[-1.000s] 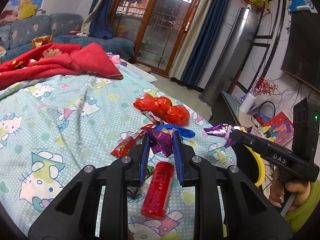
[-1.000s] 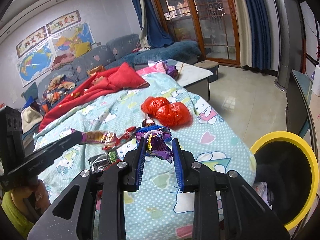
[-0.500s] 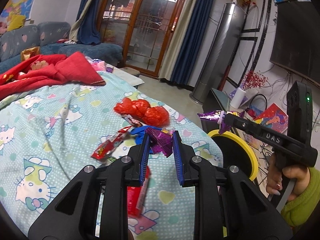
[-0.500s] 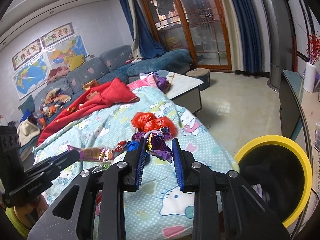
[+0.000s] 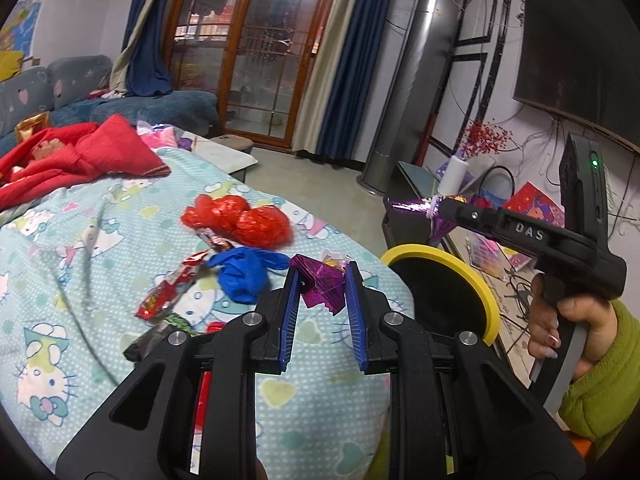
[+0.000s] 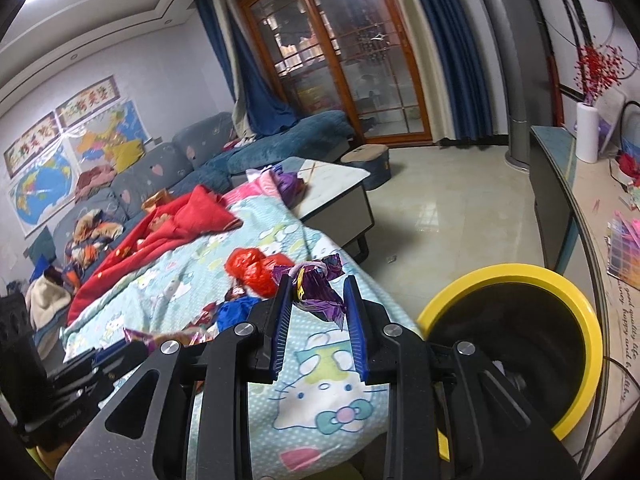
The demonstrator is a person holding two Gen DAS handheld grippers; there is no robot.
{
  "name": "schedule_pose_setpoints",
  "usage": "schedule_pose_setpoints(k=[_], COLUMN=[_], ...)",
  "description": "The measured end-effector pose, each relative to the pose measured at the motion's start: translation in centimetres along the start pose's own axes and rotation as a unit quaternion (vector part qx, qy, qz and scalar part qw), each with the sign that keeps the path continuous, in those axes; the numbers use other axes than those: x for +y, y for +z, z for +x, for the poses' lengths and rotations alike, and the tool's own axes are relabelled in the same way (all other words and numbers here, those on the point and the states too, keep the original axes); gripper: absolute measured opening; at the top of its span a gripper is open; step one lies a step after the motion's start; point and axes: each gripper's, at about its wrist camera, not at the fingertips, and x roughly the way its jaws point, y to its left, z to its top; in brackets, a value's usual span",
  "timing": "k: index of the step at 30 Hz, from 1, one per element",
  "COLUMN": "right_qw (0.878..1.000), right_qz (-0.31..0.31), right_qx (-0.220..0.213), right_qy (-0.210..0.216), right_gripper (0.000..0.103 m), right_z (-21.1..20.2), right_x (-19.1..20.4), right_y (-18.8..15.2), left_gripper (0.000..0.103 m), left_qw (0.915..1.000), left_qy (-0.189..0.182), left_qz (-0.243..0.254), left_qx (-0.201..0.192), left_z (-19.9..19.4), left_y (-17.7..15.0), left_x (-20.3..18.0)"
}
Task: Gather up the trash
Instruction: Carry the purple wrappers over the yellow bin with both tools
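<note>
- We pinch a crumpled magenta foil wrapper (image 5: 322, 286) in the left gripper (image 5: 320, 280), mid-frame, jaws narrowed on it.
- Our right gripper (image 6: 316, 292) likewise clamps a purple wrapper (image 6: 316, 288), lifted clear for dropping.
- The yellow-rimmed bin (image 6: 576, 308) waits at lower right, beside the bed (image 6: 320, 384).

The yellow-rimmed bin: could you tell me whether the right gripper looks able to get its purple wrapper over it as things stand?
Probably yes. The right gripper is shut on the purple wrapper, and the yellow-rimmed bin stands open just to its right with nothing between them.
</note>
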Motion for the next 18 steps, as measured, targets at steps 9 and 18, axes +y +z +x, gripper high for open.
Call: schedule_pose_setpoints(k=[9,18], right_qw=[0.999,0.996], right_qz=[0.035,0.054], right_qx=[-0.017,-0.036], right_qy=[-0.032,-0.069], right_gripper=[0.025,0.025], right_z=[-1.1,-2.1], right_x=[-3.1,-5.8], right_y=[0.4,0.5], left_gripper=[0.017,0.017], left_qw=[0.999,0.9956], left_qy=[-0.025,-0.054], left_qz=[0.036,0.073], left_qx=[0.008,0.024], left_z=[1.5,3.6], left_y=[-0.1,-0.2], left_x=[-3.4,-7.0])
